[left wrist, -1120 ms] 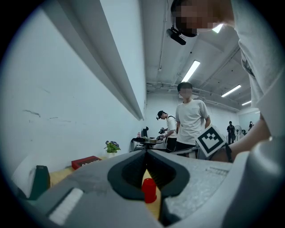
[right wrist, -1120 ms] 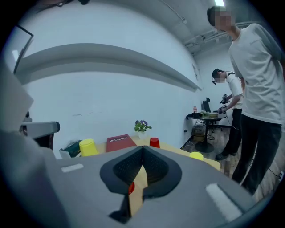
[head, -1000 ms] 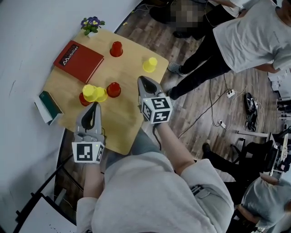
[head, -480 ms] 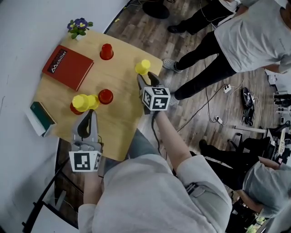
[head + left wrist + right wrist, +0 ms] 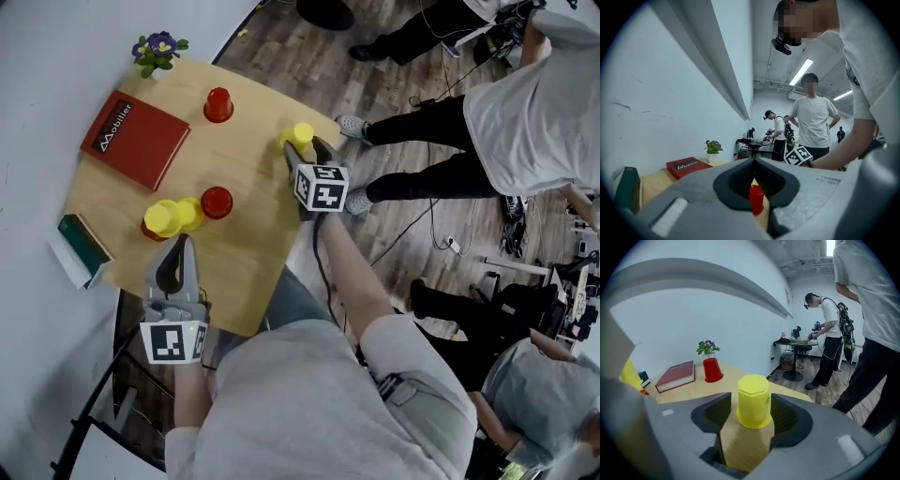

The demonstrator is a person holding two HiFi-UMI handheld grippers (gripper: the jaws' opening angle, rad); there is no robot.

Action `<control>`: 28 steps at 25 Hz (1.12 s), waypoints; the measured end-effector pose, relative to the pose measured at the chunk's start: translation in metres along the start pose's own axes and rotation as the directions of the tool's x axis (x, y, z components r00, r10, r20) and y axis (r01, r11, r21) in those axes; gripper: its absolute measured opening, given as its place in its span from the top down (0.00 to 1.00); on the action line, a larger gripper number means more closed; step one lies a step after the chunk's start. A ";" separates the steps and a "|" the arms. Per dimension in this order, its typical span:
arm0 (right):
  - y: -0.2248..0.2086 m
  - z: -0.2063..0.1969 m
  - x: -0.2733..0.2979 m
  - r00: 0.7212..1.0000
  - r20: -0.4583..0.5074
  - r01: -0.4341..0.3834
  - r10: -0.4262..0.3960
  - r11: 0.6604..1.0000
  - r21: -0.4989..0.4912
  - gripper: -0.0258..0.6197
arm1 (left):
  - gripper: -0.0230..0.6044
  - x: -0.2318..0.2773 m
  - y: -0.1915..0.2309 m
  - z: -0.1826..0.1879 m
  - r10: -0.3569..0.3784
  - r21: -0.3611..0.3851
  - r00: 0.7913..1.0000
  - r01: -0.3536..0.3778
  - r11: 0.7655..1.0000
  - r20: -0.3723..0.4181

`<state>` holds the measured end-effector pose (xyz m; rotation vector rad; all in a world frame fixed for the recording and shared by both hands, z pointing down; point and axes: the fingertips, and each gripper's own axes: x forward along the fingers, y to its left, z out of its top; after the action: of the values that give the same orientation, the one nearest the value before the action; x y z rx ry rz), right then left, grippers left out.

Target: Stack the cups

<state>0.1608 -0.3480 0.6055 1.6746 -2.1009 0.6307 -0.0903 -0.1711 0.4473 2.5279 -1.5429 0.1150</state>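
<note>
From my remote seat I read one word only: "Mobilier", in white letters on the cover of the red book [image 5: 136,139] lying on the worktop [image 5: 246,192].

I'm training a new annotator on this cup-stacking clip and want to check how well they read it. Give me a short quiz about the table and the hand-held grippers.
1. What stands between the jaws of the right hand-held gripper?
2. True or false: the left hand-held gripper grips a red cup.
3. Which lies nearest the potted plant? A) red book B) green book C) stacked yellow cups

Key
1. A single yellow cup, upside down on the table. The jaws are opening and do not press on it.
2. False: its jaws are shut on nothing.
3. A
</note>
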 end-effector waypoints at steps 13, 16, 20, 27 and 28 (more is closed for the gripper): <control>0.061 0.038 -0.049 0.987 0.104 -0.112 0.127 0.984 -0.137 0.66 | 0.96 -0.014 -0.002 0.008 0.007 0.007 1.000 -0.007 1.000 0.028; 0.091 0.050 -0.067 0.972 0.124 -0.176 0.199 0.969 -0.171 0.66 | 0.96 -0.022 -0.003 0.013 0.014 0.009 0.999 -0.014 1.000 0.041; 0.134 0.056 -0.085 0.949 0.123 -0.262 0.292 0.942 -0.210 0.66 | 0.96 -0.033 0.001 0.016 0.034 0.007 0.998 -0.035 0.999 0.055; 0.205 0.042 -0.108 0.902 0.048 -0.400 0.430 0.872 -0.284 0.66 | 0.96 -0.058 0.007 0.020 0.074 0.008 0.994 -0.075 0.997 0.075; 0.213 0.039 -0.109 0.897 0.032 -0.414 0.442 0.862 -0.293 0.66 | 0.96 -0.061 0.008 0.021 0.082 0.007 0.994 -0.083 0.997 0.078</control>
<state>-0.0241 -0.2415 0.4897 1.1087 -2.5239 0.3505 -0.1257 -0.1250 0.4179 2.5046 -1.6802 0.0356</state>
